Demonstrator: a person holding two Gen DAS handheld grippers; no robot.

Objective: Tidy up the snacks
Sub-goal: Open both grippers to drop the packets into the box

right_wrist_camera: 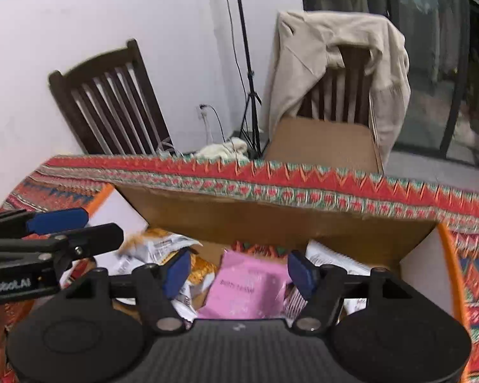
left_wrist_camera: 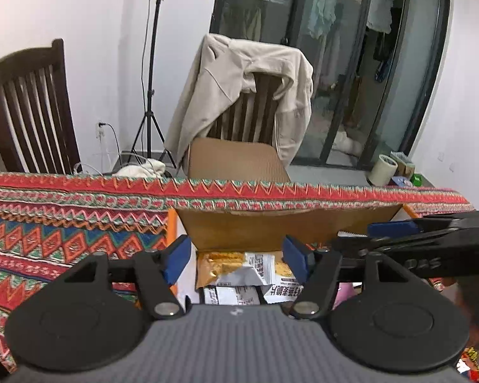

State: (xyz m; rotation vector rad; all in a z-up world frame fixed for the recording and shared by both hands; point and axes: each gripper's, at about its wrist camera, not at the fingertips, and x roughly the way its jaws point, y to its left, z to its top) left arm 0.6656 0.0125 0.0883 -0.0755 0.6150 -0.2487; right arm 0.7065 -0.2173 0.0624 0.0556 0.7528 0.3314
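Both tongs, left and right, gape empty above the box; only the right view shows a pink, seemingly sealed packet.

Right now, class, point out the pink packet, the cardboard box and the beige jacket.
pink packet (right_wrist_camera: pixel 244 287), right wrist view, front face.
cardboard box (right_wrist_camera: pixel 271 223), right wrist view, inner back wall.
beige jacket (left_wrist_camera: pixel 220 86), left wrist view, draped back.
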